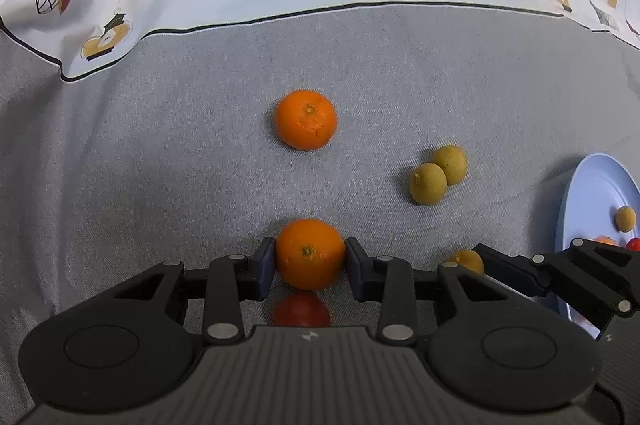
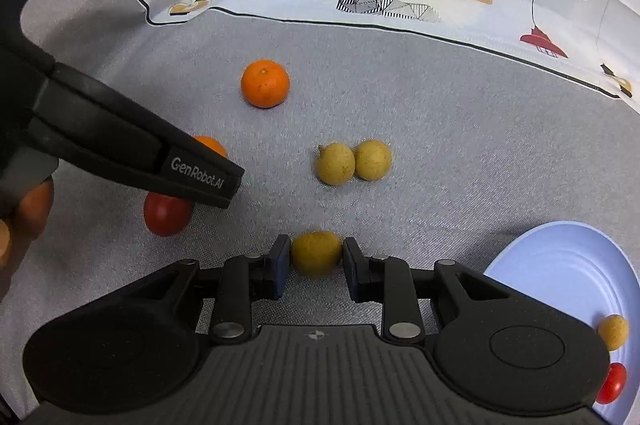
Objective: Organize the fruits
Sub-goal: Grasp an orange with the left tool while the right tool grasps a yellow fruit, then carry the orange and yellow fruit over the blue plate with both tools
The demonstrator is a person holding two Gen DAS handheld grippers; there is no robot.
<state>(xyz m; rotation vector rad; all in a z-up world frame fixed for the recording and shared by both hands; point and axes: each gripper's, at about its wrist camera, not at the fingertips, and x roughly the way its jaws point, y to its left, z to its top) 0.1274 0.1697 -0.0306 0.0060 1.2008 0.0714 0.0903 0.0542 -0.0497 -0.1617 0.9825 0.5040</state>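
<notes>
Left gripper (image 1: 310, 261) pinches an orange (image 1: 310, 253) on the gray cloth (image 1: 160, 165); right gripper (image 2: 316, 259) clamps a longan (image 2: 316, 253). Both round, firm-skinned, likely to roll: I'd grip across the middle. Plate (image 2: 560, 265) lies right.

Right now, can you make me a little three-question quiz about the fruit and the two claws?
1. True or false: the left claw grips an orange.
2. What does the right claw hold: A) a red tomato, B) a small yellow-brown fruit, C) nothing?
3. How many oranges lie free on the grey cloth?

Key: 1 true. 2 B, the small yellow-brown fruit. 3 one, the far orange.
</notes>
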